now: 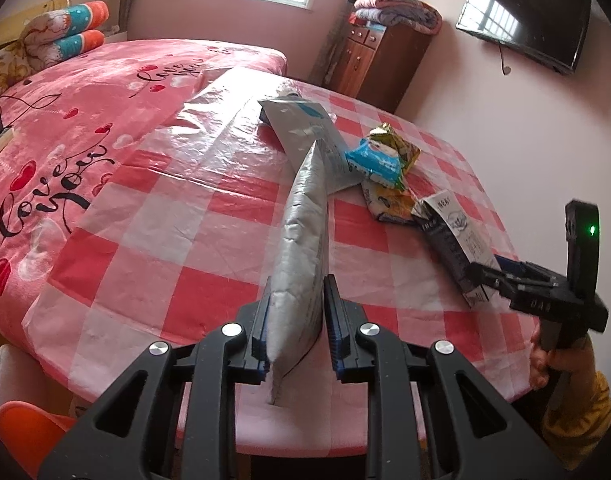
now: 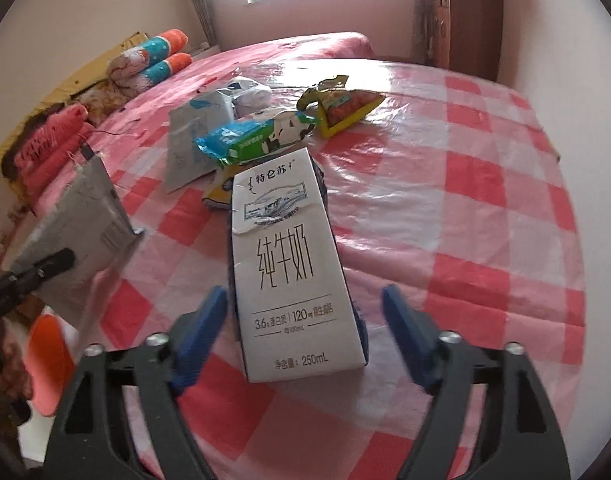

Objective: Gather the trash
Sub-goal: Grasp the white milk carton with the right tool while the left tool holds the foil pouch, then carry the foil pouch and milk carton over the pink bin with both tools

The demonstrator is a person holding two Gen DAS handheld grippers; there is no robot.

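- Left hand-held gripper (image 1: 295, 320) stands over the near edge of the bench (image 1: 145, 216), its jaws clamped on the near end of a grey mailer bag (image 1: 305, 232) that hangs out toward the middle of the bench.
- Right hand-held gripper (image 2: 305, 328) has its jaws apart either side of the milk carton (image 2: 285, 272), not touching it; the carton lies flat near the bench's near edge.
- Judging by its dents, the carton is likely empty: light, thin-walled, easy to crush. A gentle squeeze across its narrow width at the lower half looks best.
- The mailer looks limp and slick, so it may slip from a loose grip.
- Snack wrappers (image 2: 261, 140) lie just beyond the carton, toward the middle of the bench.
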